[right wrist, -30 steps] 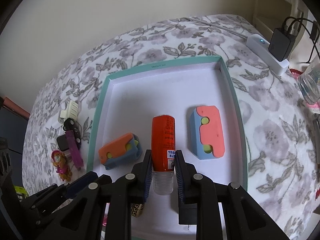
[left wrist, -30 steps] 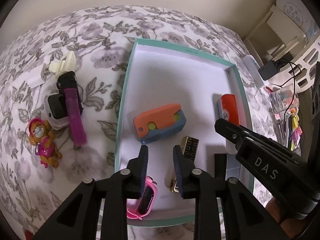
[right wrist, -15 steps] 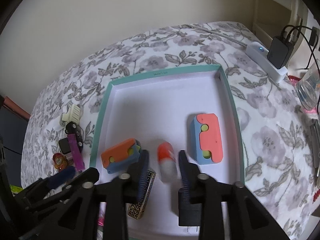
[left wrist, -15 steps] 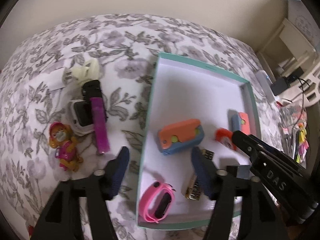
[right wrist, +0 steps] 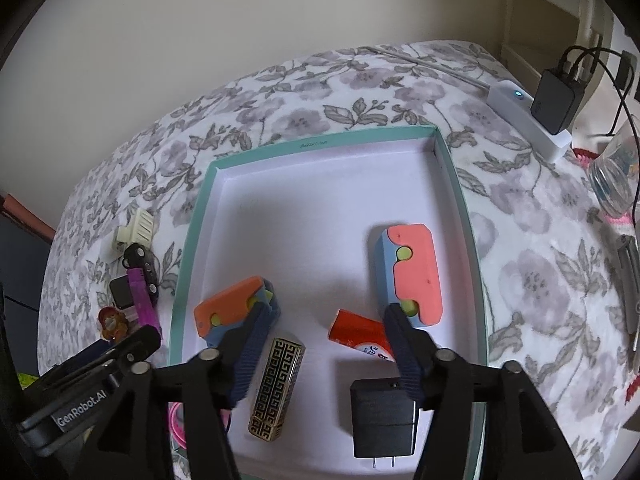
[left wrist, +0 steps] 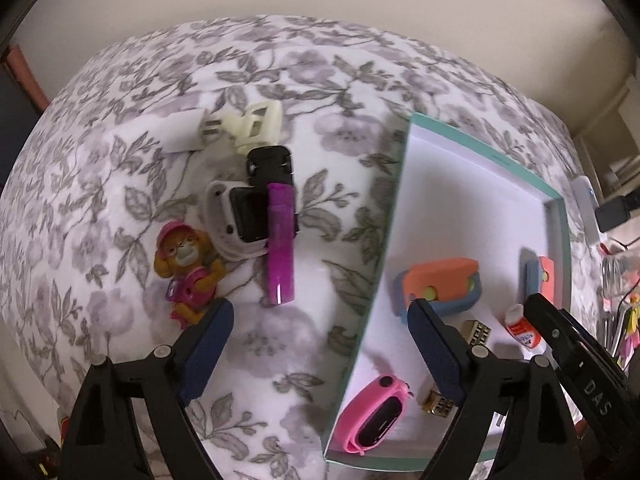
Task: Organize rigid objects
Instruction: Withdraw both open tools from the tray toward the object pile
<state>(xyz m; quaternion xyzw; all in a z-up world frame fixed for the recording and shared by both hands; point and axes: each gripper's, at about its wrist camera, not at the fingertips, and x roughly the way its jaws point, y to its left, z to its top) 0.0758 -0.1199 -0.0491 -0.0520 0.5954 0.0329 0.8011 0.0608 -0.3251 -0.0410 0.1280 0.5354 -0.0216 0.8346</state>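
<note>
Right gripper [right wrist: 324, 328] jaws just opened, hold nothing; orange tube [right wrist: 360, 334] lies loose in tray [right wrist: 192, 232] btwn its fingers. Left gripper [left wrist: 320, 328] spread wide, empty, straddling tray's edge; dog figure [left wrist: 186, 268] just beyond its left finger.

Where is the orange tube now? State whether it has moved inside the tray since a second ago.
Yes. The orange tube was released as the right gripper jaws opened; it now lies tipped toward the tray's right wall, beside the pink-and-blue block.

Our left gripper [left wrist: 320, 332], jaws just opened wide and empty, straddles the teal tray's [left wrist: 384, 248] left wall; left of the tray lies a purple tube [left wrist: 280, 248].
</note>
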